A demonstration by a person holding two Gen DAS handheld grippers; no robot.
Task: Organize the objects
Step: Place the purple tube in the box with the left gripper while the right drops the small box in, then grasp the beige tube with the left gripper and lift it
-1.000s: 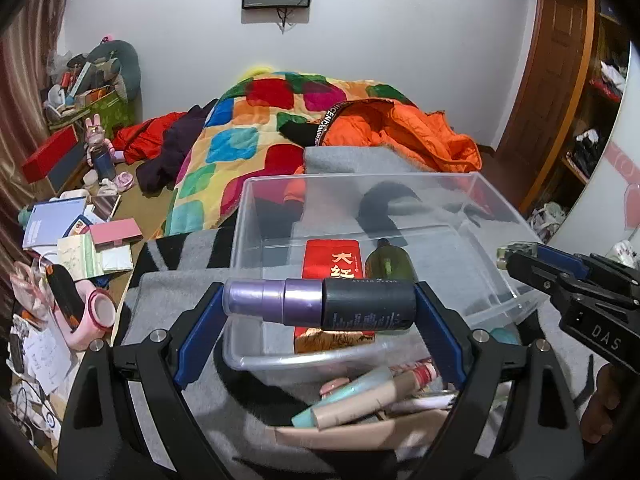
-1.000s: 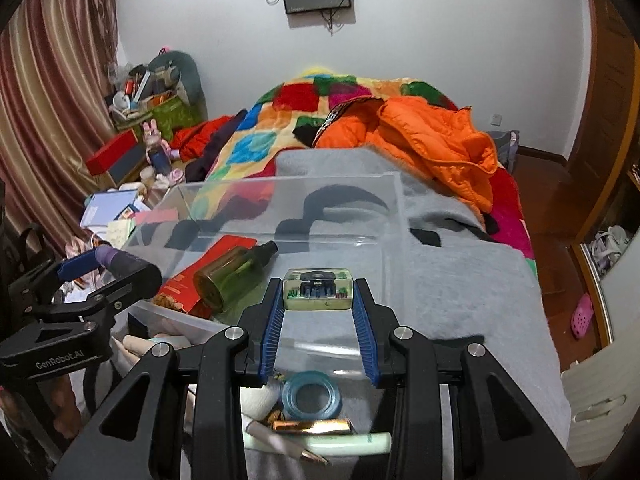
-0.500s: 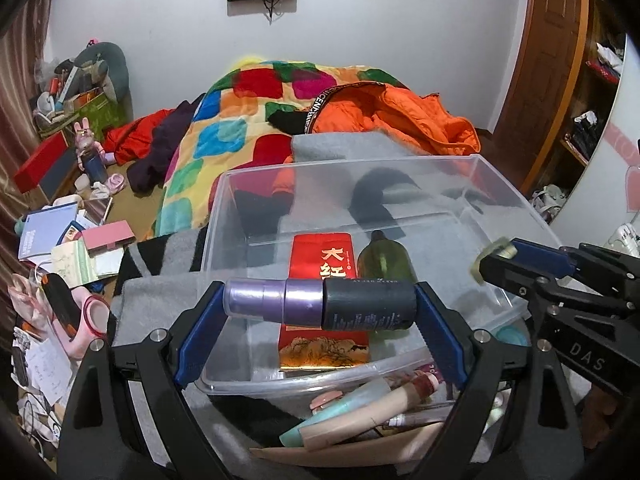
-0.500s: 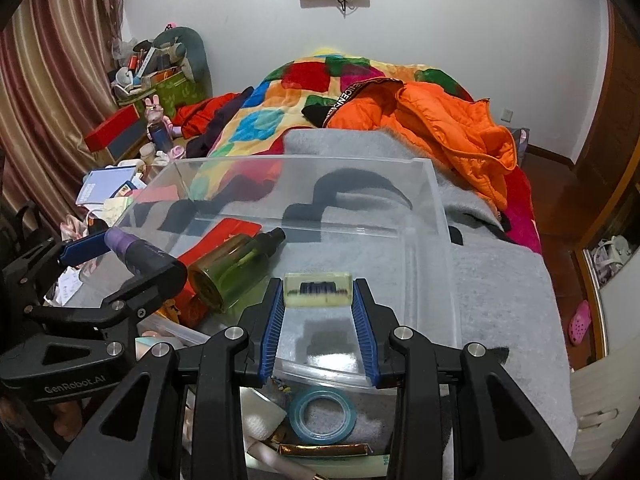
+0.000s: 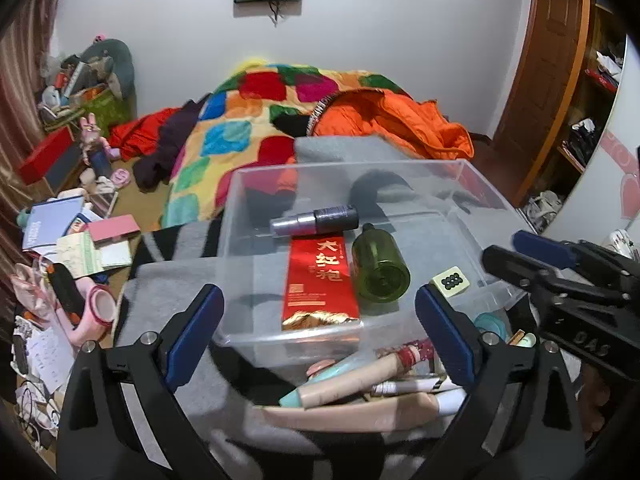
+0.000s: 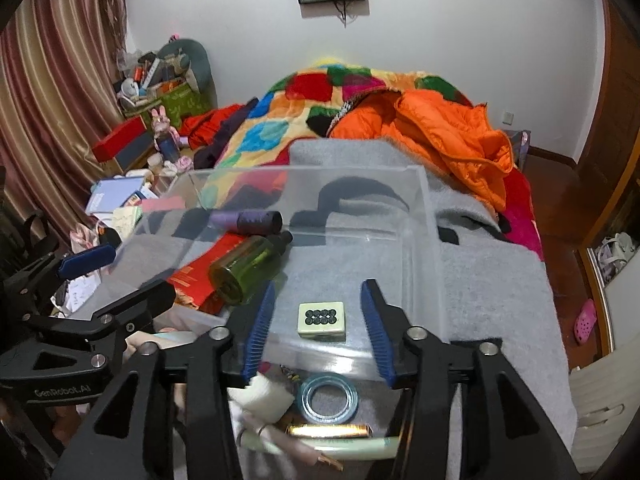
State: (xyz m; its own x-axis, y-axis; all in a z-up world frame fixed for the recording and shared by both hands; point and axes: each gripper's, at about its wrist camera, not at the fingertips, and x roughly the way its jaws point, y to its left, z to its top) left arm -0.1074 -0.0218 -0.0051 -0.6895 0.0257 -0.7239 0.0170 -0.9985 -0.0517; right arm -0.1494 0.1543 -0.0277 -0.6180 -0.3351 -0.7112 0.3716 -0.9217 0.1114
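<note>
A clear plastic bin (image 5: 476, 184) (image 6: 420, 216) stands on a grey blanket. In it lie a purple and black spray bottle (image 5: 314, 220) (image 6: 246, 221), a red packet (image 5: 318, 280) (image 6: 200, 274), a green bottle (image 5: 380, 268) (image 6: 248, 266) and a pale mahjong tile (image 5: 450, 280) (image 6: 321, 318). My left gripper (image 5: 318, 336) is open and empty over the bin's near edge. My right gripper (image 6: 318, 326) is open, with the tile lying loose between its fingers.
In front of the bin lie several tubes (image 5: 360, 380), a blue tape ring (image 6: 329, 397) and a gold tube (image 6: 330, 431). A patchwork quilt (image 5: 256, 128) and an orange jacket (image 6: 440, 132) lie behind. A cluttered table (image 5: 72, 240) is at the left.
My left gripper opened and the spray bottle dropped into the bin. My right gripper opened and the tile dropped into the bin.
</note>
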